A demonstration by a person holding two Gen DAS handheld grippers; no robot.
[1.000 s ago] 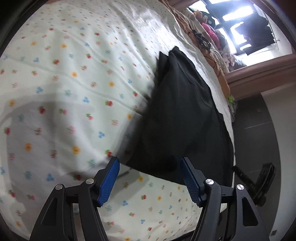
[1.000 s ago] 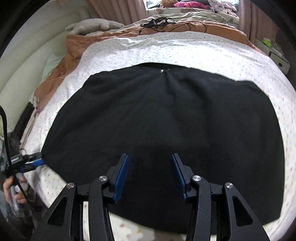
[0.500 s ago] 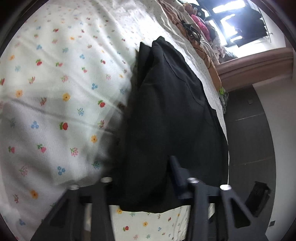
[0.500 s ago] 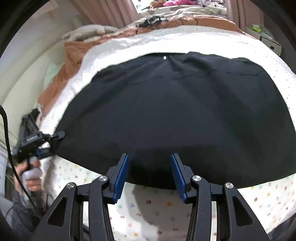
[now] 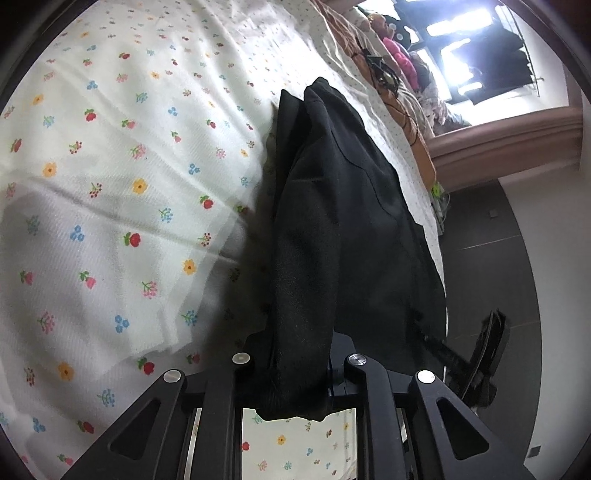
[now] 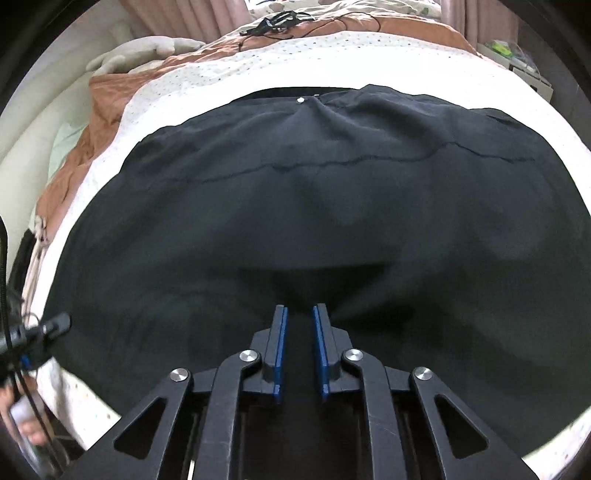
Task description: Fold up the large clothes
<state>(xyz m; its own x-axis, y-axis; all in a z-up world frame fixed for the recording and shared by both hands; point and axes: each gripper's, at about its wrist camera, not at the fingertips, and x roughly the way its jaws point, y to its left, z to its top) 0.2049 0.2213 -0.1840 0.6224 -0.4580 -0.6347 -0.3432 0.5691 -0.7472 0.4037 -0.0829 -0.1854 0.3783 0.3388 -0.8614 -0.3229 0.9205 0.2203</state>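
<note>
Grippers, two, hand-held, both engaged on one dark garment.

Left gripper [image 5: 295,373]: clamped on the near corner of the black garment [image 5: 332,221]; a wad of cloth fills the space between its jaws and hides the pads. From the grip the fabric rises as a narrow ridge running away toward the far end of the bed, lifted clear of the floral sheet [image 5: 110,184] at the near end.

Right gripper [image 6: 298,332]: fingers [image 6: 279,343] drawn close, a slim gap remaining, tips pressed into the near hem region of the garment; dark cloth lies between and beneath them. Whether a fold is truly pinched cannot be told from this view.

Garment, position: spread wide over the sheet in the right wrist view, waistband with small pale button [image 6: 301,99] at the far edge, a seam line crossing its middle. The brown blanket [image 6: 110,92] lies beyond, with cables [image 6: 273,24] on it.

Risks, judged:
- Right grip may hold only the top layer or nothing, given the remaining gap; on lifting, that side would drop and the fold come out skewed.
- Left grip holds a bunched wad, not a flat edge; the bunching could carry into the fold as a thick crease.
- Uneven lift between the two hands could drag the far waistband out of line.
- Either pinch may have caught the sheet beneath, so a pull could drag it up with the cloth.
</note>
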